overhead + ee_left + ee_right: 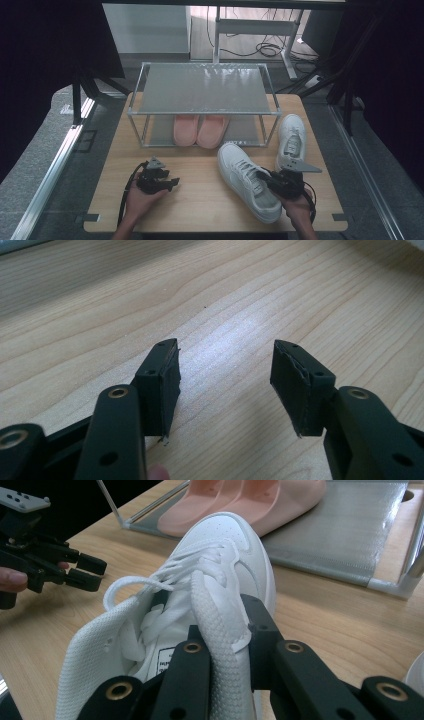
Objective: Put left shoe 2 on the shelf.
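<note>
Right gripper (267, 178): jaws clamped on the collar wall of the white sneaker (247, 181), lower right of the table (200, 200).
Left gripper (167, 184): jaws wide, bare wood between them — lower left.
Room: open tabletop between both grippers.
Right gripper view: pink slippers (240, 500) on the rack's lower shelf (340, 535) — just beyond the toe.

Our right gripper (225, 645) clamps white sneaker (215, 580) by collar wall, one of our jaws inside shoe, other outside. Sneaker toe points far, toward pink slippers (245, 500) on rack's lower shelf (345, 535). Our left gripper (82, 572) at far left above table (325, 625), jaws parted.
</note>
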{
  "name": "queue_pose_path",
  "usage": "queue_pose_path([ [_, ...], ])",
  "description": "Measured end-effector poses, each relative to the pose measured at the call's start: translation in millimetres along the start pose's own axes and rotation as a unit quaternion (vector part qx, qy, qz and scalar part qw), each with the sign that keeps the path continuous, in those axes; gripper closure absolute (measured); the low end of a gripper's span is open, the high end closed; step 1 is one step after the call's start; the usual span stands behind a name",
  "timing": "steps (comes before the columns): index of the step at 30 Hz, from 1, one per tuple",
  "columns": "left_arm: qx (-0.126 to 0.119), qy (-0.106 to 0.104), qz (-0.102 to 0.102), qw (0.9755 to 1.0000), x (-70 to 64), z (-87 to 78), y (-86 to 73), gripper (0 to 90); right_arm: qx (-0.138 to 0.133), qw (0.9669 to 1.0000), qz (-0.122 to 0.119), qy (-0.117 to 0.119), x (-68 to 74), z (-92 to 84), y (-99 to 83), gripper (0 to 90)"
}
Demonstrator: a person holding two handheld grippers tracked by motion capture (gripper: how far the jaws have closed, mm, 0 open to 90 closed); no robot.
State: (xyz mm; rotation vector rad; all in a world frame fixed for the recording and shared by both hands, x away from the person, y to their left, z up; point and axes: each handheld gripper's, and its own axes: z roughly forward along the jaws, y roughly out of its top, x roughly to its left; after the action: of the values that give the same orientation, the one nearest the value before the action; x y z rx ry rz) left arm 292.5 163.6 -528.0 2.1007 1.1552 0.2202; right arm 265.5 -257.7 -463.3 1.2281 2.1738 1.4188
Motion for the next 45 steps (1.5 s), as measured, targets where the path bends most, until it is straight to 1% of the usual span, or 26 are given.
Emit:
queue_pose_path([
  [14, 0.002, -0.001, 0.004, 1.0, -0.2, 0.7, 0.3, 46.1, -0.024, 0.9997, 0.002, -0.003, 1.0, -11.4, 8.0, 82.3],
  [23, 0.002, -0.001, 0.004, 1.0, 0.0, 0.9, 0.5, 46.1, -0.043, 0.9991, -0.001, -0.001, 4.9, -19.2, 16.4, 82.3],
  [26, 0.0, -0.001, 0.001, 1.0, -0.6, 0.2, 0.5, 46.1, -0.051, 0.9987, 0.002, 0.0, 4.8, -22.1, 19.9, 82.3],
  [31, 0.0, -0.001, -0.001, 1.0, -0.3, 0.1, 0.5, 46.2, -0.058, 0.9983, 0.005, 0.001, 5.5, -23.1, 23.3, 82.3],
  [37, 0.0, -0.002, 0.0, 1.0, 0.2, 0.0, 0.5, 46.2, -0.068, 0.9976, 0.012, 0.01, 6.2, -23.0, 28.5, 82.3],
  [45, 0.0, -0.002, 0.0, 1.0, 1.3, -0.5, 0.5, 46.2, -0.083, 0.9964, 0.01, 0.014, 10.7, -21.9, 37.1, 82.3],
])
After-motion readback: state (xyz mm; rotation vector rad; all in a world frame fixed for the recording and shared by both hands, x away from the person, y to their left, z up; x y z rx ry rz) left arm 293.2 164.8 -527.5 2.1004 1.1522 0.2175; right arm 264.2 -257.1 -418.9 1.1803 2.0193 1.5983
